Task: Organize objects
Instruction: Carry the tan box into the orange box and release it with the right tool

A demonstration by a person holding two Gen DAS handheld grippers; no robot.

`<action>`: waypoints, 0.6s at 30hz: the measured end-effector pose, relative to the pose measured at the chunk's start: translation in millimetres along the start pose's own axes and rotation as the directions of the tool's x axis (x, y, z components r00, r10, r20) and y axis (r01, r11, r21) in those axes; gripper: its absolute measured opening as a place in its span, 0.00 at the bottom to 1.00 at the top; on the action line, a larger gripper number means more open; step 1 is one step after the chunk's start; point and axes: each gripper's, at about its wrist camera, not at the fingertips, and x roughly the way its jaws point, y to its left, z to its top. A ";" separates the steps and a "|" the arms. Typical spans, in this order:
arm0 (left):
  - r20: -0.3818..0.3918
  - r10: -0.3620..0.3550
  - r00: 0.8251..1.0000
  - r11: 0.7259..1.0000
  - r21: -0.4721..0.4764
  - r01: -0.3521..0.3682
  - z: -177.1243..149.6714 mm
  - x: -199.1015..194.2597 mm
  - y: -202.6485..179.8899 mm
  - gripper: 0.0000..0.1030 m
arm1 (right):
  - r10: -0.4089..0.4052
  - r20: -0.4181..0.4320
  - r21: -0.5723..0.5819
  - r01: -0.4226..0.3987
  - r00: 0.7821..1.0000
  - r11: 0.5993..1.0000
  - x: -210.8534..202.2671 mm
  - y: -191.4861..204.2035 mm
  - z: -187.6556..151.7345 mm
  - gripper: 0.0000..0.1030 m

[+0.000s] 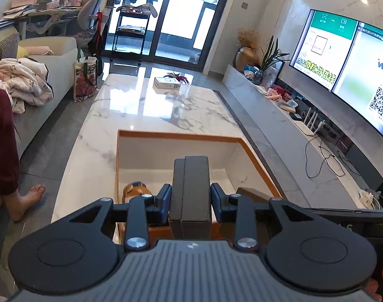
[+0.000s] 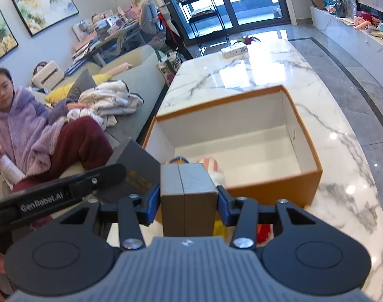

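Note:
My left gripper (image 1: 190,196) is shut on a dark grey box (image 1: 191,176) with a seam down its end, held above the near end of an open orange box (image 1: 178,136) with a white inside. My right gripper (image 2: 188,196) is shut on a second grey box (image 2: 188,178) over the orange box's (image 2: 274,188) near wall. The left gripper's finger (image 2: 103,176) and its dark box with gold lettering (image 2: 136,166) show at the left of the right wrist view. An orange and blue item (image 1: 137,188) and a red-striped white item (image 2: 210,166) lie inside the orange box.
The orange box stands on a long marble table (image 1: 146,105) with a small white box (image 1: 167,83) at its far end. A person (image 2: 27,125) sits on the sofa (image 1: 53,58) to the left, a bare foot (image 1: 27,201) by the table. A TV unit (image 1: 292,125) runs along the right.

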 end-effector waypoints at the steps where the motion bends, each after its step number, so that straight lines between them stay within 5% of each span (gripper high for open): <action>1: -0.001 0.000 1.000 1.000 -0.003 0.000 3.5 3.9 1.4 0.37 | 0.000 0.004 0.000 0.000 1.000 1.000 2.6 -0.6 4.6 0.47; 18: 0.020 0.040 0.999 0.997 -0.072 -0.039 46.7 94.5 51.8 0.37 | 0.022 -0.082 0.076 -0.016 0.996 0.997 124.0 -33.6 82.8 0.47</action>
